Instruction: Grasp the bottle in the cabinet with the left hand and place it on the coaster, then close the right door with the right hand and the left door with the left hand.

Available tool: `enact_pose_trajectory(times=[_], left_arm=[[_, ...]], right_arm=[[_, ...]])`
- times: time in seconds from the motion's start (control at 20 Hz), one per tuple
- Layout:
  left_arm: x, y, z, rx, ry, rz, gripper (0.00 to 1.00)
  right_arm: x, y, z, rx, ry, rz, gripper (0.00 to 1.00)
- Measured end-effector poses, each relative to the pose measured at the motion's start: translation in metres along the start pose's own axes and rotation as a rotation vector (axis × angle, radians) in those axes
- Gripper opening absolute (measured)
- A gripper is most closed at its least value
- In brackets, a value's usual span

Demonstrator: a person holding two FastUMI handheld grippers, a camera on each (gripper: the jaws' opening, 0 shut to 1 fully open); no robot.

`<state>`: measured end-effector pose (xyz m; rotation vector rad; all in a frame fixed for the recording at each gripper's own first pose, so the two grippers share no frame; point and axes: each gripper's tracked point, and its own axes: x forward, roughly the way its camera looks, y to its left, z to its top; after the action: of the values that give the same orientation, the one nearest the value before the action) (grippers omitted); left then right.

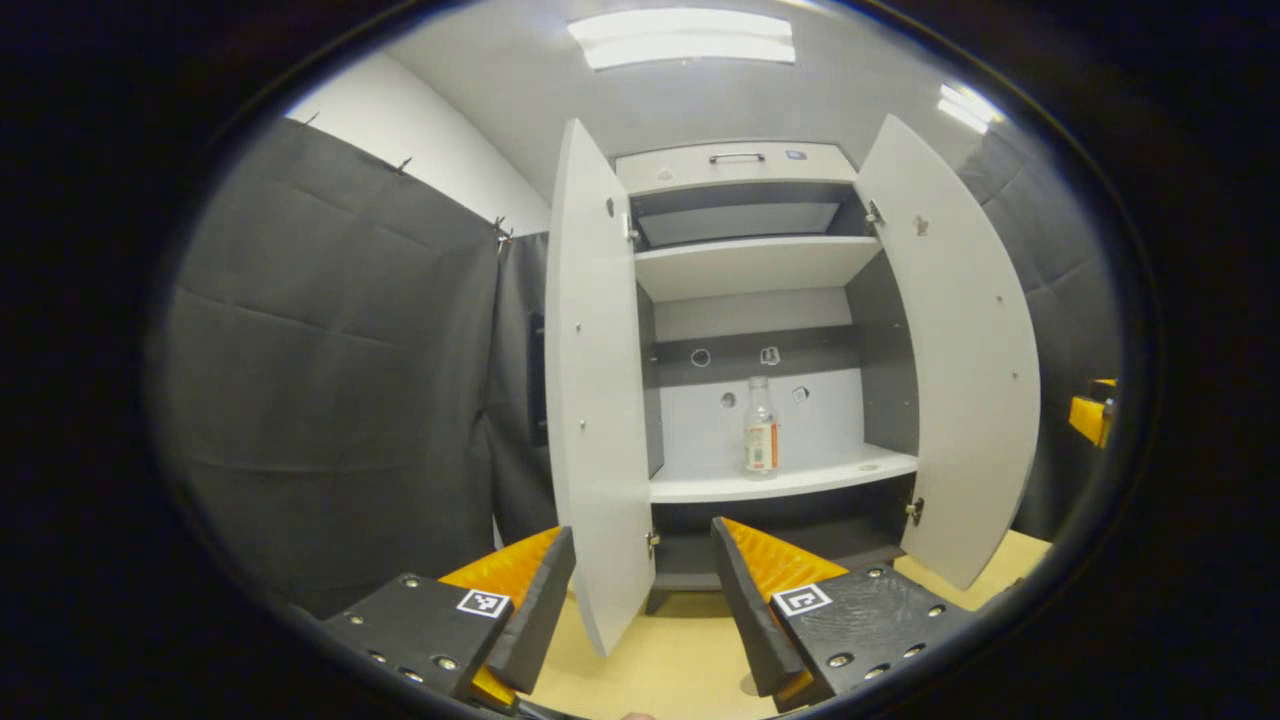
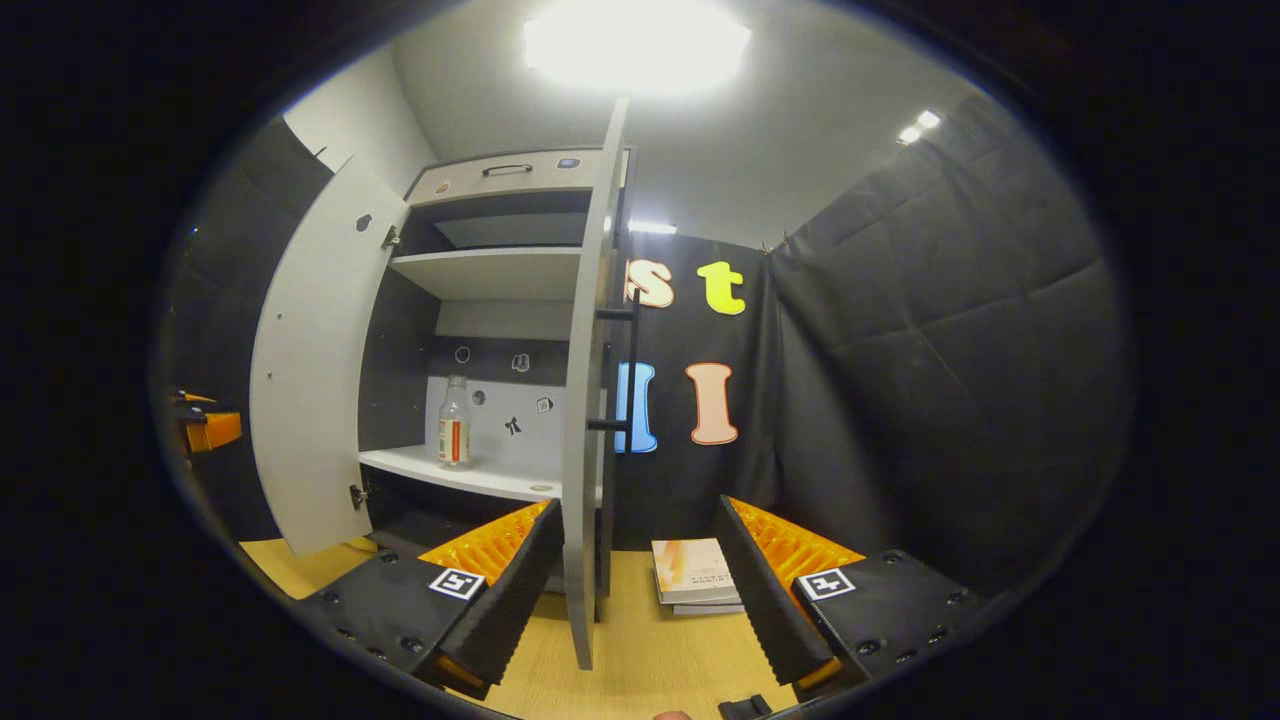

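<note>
Right now both hand-held grippers are hanging in front of an open cabinet [image 1: 745,165] that is standing on a pale wooden worktop [image 1: 650,660].

From the left gripper view, the left hand-held gripper [image 1: 640,600] is spreading its fingers wide with nothing between them, and it is sitting well apart from the cabinet. The left door [image 1: 595,400] is swinging out toward the camera, its lower edge reaching down between the two fingers. The right door [image 1: 965,360] is standing open on the other side. The bottle [image 1: 760,428], clear with a banded label, is standing upright on the lower shelf [image 1: 790,482], near the middle of it and close to the shelf's back wall. An upper shelf [image 1: 750,265] is sitting bare above it, and a drawer front with a dark handle [image 1: 737,157] is running along the cabinet's top. The other gripper is peeking in at the far right edge [image 1: 1092,415].

From the right gripper view, the right hand-held gripper [image 2: 640,590] is likewise gaping wide and holding nothing. The right door [image 2: 590,400] is showing edge-on, almost straight ahead, its bottom edge dropping between the fingers. The bottle [image 2: 454,424] is resting upright on the lower shelf [image 2: 470,475], toward that shelf's left end. A small stack of books [image 2: 695,575] is lying on the worktop [image 2: 650,650] beside the cabinet, near the booth's cloth wall.
</note>
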<state>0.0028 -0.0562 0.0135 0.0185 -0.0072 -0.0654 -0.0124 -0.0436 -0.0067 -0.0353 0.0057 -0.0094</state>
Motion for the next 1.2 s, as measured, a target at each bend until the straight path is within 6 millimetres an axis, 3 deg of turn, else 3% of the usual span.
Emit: enact_pose_trajectory(times=[0.25,0.5,0.8,1.2], left_arm=[[0.017,-0.042,0.019,-0.027,-0.002,-0.035,0.81],[0.052,-0.07,0.047,-0.034,-0.025,-0.074,0.81],[0.115,-0.098,0.063,-0.052,-0.027,-0.162,0.81],[0.209,-0.114,0.064,-0.103,-0.02,-0.23,0.8]], right_arm=[[0.004,-0.018,-0.016,0.018,0.028,0.033,0.98],[0.01,-0.034,-0.025,0.035,0.043,0.029,0.98],[0.026,-0.047,-0.036,0.028,0.067,-0.035,0.98],[0.039,-0.061,-0.031,-0.019,0.064,-0.145,0.98]])
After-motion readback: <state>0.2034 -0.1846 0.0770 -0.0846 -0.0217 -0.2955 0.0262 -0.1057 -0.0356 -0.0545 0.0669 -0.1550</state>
